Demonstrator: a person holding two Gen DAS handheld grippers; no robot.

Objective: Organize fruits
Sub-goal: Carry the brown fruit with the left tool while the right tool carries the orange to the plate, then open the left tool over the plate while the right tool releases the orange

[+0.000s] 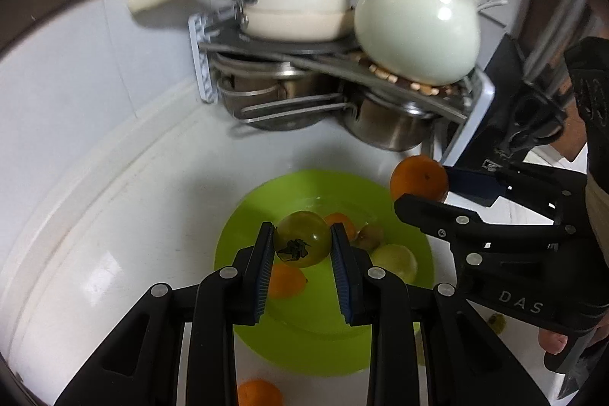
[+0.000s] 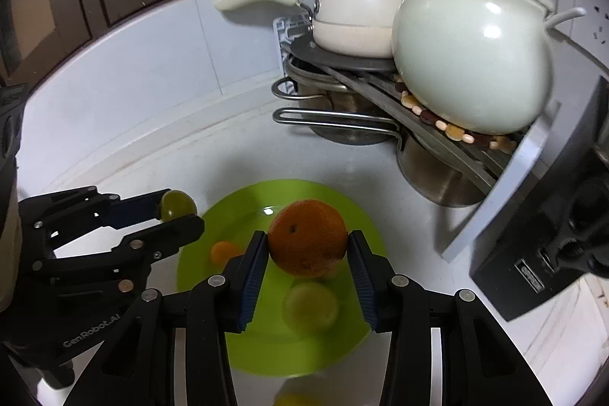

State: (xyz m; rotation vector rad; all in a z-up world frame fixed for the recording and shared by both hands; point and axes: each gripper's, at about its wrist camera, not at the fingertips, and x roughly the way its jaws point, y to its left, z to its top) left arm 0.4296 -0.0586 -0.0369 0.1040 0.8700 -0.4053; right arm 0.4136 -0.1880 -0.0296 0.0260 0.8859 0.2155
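Note:
My left gripper [image 1: 302,240] is shut on a green tomato [image 1: 302,236] with a dark stem, held above a lime-green plate [image 1: 262,200]. Several fruits lie on that plate: a small orange one [image 1: 286,280], a pale green one [image 1: 396,261] and others half hidden behind the tomato. My right gripper [image 2: 307,246] is shut on an orange [image 2: 307,240] over the same plate [image 2: 357,212], where a yellow-green fruit [image 2: 310,305] and a small orange fruit [image 2: 223,251] lie. Each gripper shows in the other's view: the right one [image 1: 422,193] with its orange [image 1: 418,179], the left one [image 2: 173,214] with its tomato [image 2: 177,204].
A metal corner rack [image 1: 335,58] behind the plate carries a pale green pot [image 1: 416,29], cream pans and steel pots. Another orange [image 1: 259,392] lies on the white counter in front of the plate. A dark appliance [image 2: 548,234] stands at the right. Wall sockets sit behind the rack.

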